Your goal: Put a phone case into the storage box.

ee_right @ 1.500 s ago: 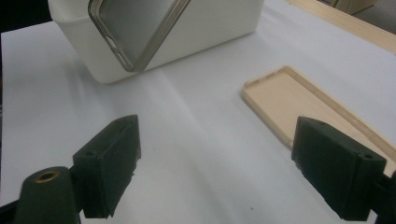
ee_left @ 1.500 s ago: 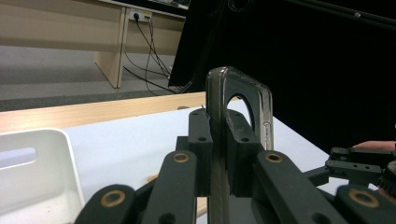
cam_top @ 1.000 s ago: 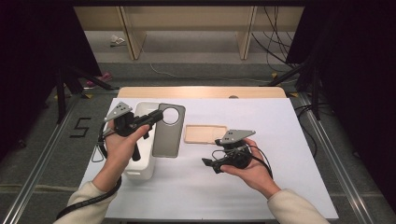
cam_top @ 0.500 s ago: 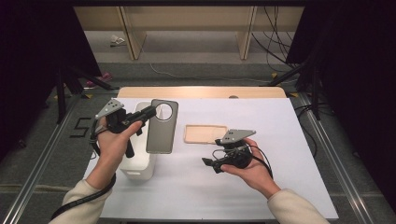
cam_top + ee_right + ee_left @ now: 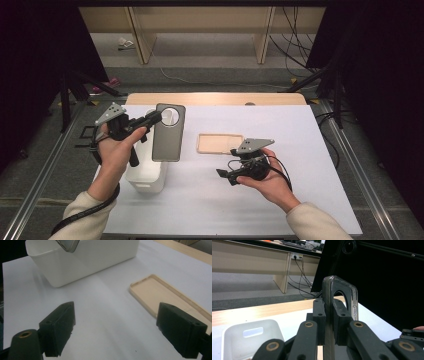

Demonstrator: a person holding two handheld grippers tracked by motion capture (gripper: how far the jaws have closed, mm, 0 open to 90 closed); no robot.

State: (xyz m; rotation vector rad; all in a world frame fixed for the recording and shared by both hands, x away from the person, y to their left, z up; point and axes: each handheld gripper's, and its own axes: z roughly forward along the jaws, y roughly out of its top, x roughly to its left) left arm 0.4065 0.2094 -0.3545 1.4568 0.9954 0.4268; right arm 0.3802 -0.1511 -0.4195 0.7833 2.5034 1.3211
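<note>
Above the white bin [image 5: 146,175], at the left side of the surface [image 5: 280,200], the left gripper [image 5: 152,119] holds a grey phone case [image 5: 168,132] in the air. Its jaws are clenched on the top part of the case, just beside the round camera hole. The case hangs down flat from there, over the right edge of the bin. It looks thin and light, a little flexible, with a smooth, maybe slippery rim, so the judgement is that a grasp across the flat faces, as now, is safer than one on the narrow edge. The inside of the bin, as far as the left gripper view shows it, has nothing in it. The right gripper [image 5: 223,174] rests in the hand at the near right, with its jaws apart and nothing between them. A beige phone case [image 5: 219,143] lies flat on the surface, just to the far side of it.
</note>
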